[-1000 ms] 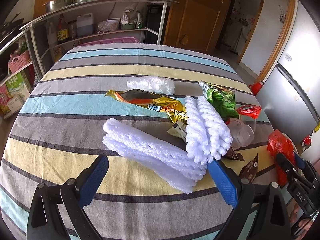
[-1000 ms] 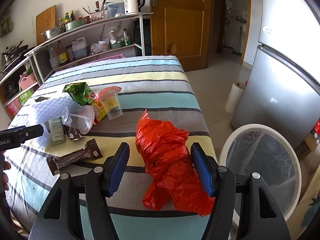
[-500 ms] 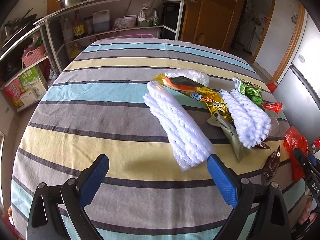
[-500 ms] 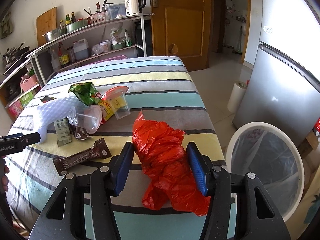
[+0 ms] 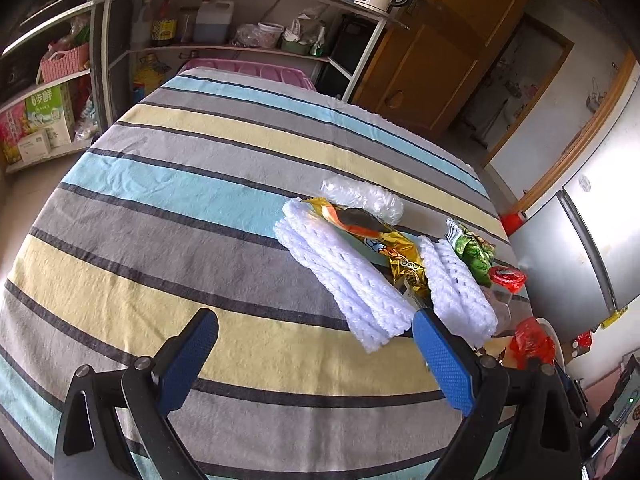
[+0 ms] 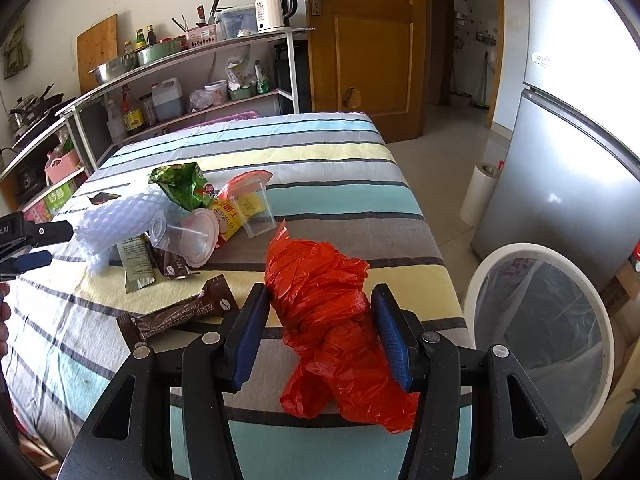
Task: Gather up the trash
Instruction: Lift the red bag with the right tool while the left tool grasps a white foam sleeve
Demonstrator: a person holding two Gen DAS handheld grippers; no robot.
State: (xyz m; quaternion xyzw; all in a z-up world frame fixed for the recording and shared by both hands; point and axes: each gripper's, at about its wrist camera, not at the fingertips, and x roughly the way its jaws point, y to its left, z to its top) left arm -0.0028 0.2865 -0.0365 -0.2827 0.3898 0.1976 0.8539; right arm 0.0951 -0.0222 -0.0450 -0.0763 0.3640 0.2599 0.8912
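Note:
A crumpled red plastic bag (image 6: 320, 312) lies near the table's right edge, and my right gripper (image 6: 322, 294) is shut on it, both blue pads against its sides. My left gripper (image 5: 314, 320) stands open over bare striped cloth with nothing between its fingers. Just beyond its right finger lie two white foam net sleeves (image 5: 344, 272), with a gold snack wrapper (image 5: 384, 236) and a green wrapper (image 5: 472, 252) among them. In the right wrist view I also see clear plastic cups (image 6: 184, 236) and a brown sachet (image 6: 180, 316).
A white bin with a clear liner (image 6: 536, 320) stands on the floor by the table's right edge, in front of a silver fridge (image 6: 560, 184). Metal shelves (image 5: 240, 48) with bottles and a kettle stand behind the table. A hand shows at the left edge.
The right jaws have closed in on the red bag. My left gripper has swung left and rolled, so the foam sleeves and wrappers now sit to its right instead of between its fingers.

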